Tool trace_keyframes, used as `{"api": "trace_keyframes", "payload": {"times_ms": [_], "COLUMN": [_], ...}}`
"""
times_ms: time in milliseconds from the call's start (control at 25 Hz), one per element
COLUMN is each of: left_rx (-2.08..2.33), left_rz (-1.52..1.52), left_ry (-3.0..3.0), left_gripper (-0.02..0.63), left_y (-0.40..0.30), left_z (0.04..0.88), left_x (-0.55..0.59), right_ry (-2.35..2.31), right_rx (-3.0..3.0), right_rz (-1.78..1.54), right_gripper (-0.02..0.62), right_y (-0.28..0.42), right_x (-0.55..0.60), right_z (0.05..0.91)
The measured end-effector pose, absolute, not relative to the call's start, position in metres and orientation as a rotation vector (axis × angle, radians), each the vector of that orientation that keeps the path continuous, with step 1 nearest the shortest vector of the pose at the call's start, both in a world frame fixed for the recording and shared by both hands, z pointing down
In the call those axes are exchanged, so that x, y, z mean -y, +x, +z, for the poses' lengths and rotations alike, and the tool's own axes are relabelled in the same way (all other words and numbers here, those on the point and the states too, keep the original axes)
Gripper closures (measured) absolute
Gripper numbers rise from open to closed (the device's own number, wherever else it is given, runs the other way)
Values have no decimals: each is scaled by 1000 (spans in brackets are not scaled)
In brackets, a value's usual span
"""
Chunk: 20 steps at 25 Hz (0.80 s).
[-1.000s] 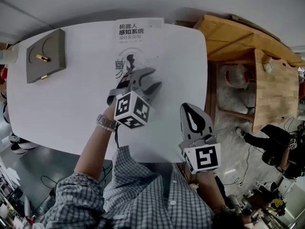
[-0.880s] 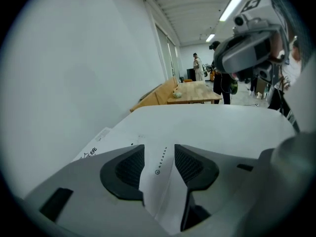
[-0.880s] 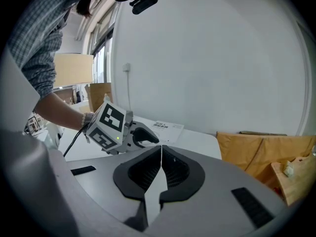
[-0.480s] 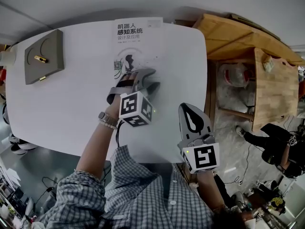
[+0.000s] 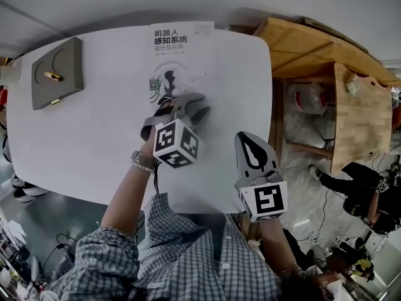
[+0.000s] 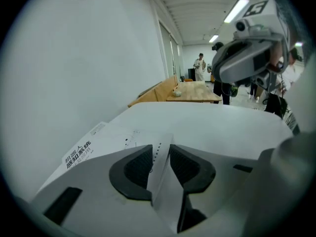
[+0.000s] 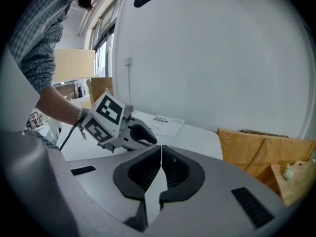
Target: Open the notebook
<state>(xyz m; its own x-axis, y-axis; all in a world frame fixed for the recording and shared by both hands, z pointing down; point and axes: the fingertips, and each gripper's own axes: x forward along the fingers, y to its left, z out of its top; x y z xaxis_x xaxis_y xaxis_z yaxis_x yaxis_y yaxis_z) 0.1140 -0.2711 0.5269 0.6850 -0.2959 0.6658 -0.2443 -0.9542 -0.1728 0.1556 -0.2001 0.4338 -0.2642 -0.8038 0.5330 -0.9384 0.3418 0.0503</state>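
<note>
Nearest the person, the right gripper point(image 5: 250, 146) hovers short and to the right of the notebook point(image 5: 183, 54), its jaws pressed together on nothing, probably just standing by. Beyond it, the left gripper point(image 5: 192, 105) sits at the notebook's near edge. Its jaws are a narrow slit apart with white cover showing between them, seemingly placed to catch that cover. The notebook lies shut and flat at the far edge of the table point(image 5: 88, 137).

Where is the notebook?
In the head view the notebook lies at the table's far edge, near the middle; the left gripper is at its near edge, the grey block far to its left.
</note>
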Motion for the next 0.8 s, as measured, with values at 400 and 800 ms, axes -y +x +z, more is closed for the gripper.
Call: {"api": "trace_keyframes", "payload": {"times_ms": [400, 800], "left_rx": [-569, -636], "left_rz": [-1036, -1011], "left_ry": [-2887, -2887], "left_gripper": [573, 586], "left_y": [111, 108], "left_z": [509, 498], "left_x": [268, 272], "right_ry": [1449, 1338], "right_rx": [2118, 2075], "right_rz": [393, 355], "right_gripper": [572, 572], "right_y": [150, 127], "right_x": [212, 262], "right_z": [465, 509]}}
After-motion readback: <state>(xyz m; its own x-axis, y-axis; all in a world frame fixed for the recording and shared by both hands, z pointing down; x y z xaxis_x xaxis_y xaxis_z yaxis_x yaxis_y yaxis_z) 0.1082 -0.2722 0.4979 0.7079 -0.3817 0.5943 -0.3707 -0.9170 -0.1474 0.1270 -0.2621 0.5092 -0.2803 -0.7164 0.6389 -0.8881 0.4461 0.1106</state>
